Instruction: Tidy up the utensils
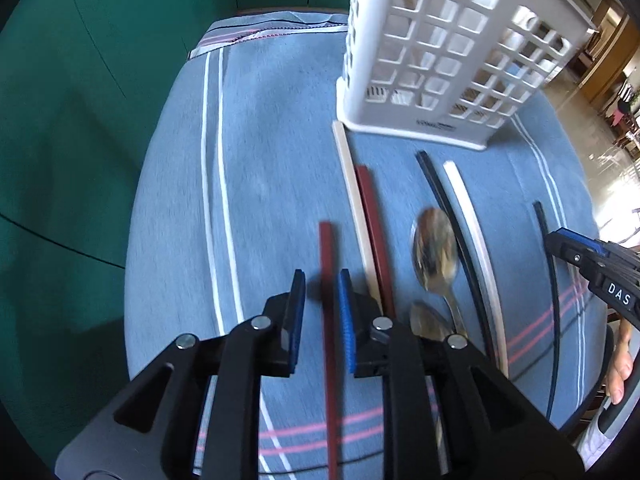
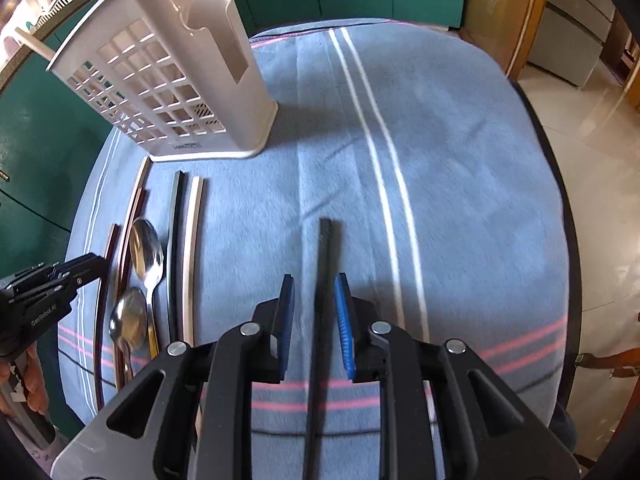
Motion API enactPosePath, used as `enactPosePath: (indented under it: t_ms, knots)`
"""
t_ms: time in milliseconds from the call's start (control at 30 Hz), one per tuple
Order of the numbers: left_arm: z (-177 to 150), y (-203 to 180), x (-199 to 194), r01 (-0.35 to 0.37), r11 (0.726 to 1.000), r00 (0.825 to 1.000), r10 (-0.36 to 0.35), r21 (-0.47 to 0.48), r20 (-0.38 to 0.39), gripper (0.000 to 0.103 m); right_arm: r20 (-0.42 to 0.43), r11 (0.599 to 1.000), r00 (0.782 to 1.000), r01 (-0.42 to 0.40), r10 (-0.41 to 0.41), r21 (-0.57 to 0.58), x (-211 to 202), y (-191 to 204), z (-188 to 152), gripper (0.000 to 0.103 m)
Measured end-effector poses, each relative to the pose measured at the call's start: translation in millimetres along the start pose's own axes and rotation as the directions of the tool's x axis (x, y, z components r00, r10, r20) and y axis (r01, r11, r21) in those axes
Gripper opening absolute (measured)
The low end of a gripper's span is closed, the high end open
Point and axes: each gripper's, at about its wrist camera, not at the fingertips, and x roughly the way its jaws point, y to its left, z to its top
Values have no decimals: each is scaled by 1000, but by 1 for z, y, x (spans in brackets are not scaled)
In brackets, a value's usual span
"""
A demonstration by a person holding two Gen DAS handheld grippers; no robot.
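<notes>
A white slotted utensil holder [image 1: 436,60] stands upright at the far side of the blue cloth; it also shows in the right wrist view [image 2: 176,80]. Chopsticks lie in a row before it: white [image 1: 352,208], dark red [image 1: 374,236], black [image 1: 452,220], white [image 1: 476,240], black [image 1: 550,288]. Two metal spoons [image 1: 436,252] lie among them. My left gripper [image 1: 322,292] is open, its jaws astride a red chopstick [image 1: 327,280]. My right gripper [image 2: 314,300] is open, astride a black chopstick [image 2: 323,256].
A blue striped cloth [image 2: 460,184] covers the round table. Green cabinet doors [image 1: 80,100] stand behind and to the left. The table edge [image 2: 568,208] drops to a tiled floor on the right. The right gripper [image 1: 592,264] shows at the left view's right edge.
</notes>
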Motion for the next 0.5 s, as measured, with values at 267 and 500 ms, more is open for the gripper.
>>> enactPosePath:
  t_ms: [267, 500]
  knots:
    - [23, -1, 15, -33, 997, 996, 38, 63, -82, 27, -79, 1000, 997, 16, -18, -27, 19, 2, 28, 21]
    - [36, -3, 22, -61, 994, 991, 71, 93, -117, 42, -94, 997, 995, 32, -38, -69, 24, 10, 39, 21]
